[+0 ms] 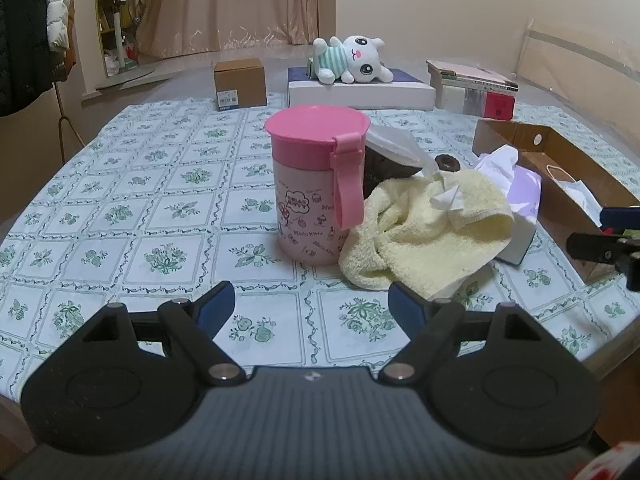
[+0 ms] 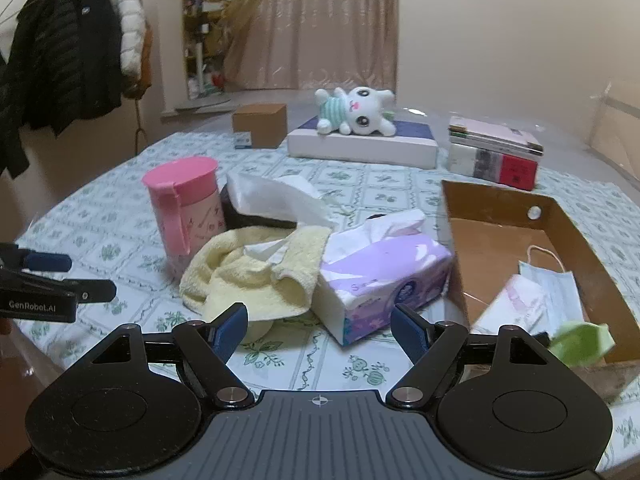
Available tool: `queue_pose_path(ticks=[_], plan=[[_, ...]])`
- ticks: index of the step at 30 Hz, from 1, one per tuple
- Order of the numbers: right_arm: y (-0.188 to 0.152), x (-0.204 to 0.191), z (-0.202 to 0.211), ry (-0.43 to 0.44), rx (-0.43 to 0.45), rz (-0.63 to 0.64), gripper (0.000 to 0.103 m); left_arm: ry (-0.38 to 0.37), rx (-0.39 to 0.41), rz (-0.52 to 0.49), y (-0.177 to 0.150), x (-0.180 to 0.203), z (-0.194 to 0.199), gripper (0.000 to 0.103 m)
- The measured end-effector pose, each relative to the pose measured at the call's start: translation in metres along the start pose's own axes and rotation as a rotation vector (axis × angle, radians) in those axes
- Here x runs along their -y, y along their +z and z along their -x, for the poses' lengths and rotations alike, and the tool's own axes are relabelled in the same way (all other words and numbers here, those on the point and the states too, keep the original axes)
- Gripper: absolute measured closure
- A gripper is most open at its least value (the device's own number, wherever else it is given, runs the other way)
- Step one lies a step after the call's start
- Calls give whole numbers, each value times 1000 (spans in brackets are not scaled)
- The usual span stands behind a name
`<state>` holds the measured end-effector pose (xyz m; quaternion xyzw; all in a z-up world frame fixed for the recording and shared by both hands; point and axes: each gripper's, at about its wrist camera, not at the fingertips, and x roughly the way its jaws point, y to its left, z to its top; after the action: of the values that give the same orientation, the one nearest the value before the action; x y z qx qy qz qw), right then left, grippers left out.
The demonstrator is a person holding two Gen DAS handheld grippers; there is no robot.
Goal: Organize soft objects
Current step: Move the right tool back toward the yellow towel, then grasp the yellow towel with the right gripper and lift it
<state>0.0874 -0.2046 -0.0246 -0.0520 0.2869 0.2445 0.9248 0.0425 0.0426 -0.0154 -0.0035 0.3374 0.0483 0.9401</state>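
A crumpled pale yellow towel (image 1: pixel 424 232) lies on the table beside a pink lidded cup (image 1: pixel 316 184); it also shows in the right wrist view (image 2: pixel 256 276). A purple tissue box (image 2: pixel 384 280) touches the towel's right side. A white plush cat (image 1: pixel 352 60) lies on a white box at the back. A face mask (image 2: pixel 556 284) lies in the brown cardboard box (image 2: pixel 516 208). My left gripper (image 1: pixel 312 304) is open and empty, just short of the towel. My right gripper (image 2: pixel 320 326) is open and empty, before the towel and tissue box.
A small brown carton (image 1: pixel 240 84) and a stack of books (image 1: pixel 476 88) stand at the table's far edge. A dark object under white plastic (image 2: pixel 264 204) sits behind the cup. Coats (image 2: pixel 68 52) hang at the left. A green item (image 2: pixel 580 344) lies at the cardboard box's near corner.
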Motion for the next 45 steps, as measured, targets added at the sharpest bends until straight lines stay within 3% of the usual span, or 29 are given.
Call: queue_pose_path(ticks=[13, 21, 30, 36, 45], plan=[[4, -35, -55, 84, -22, 353, 16, 2, -12, -3, 3, -13, -20, 21], [6, -51, -113, 71, -88, 559, 15, 3, -17, 16, 7, -27, -36, 21], [-1, -76, -155, 64, -92, 770, 8, -18, -25, 47, 9, -34, -52, 21], [-1, -88, -173, 128, -140, 786, 8, -21, -37, 70, 7, -39, -58, 21], [16, -85, -201, 161, -285, 566, 9, -21, -41, 91, 5, -44, -60, 21]])
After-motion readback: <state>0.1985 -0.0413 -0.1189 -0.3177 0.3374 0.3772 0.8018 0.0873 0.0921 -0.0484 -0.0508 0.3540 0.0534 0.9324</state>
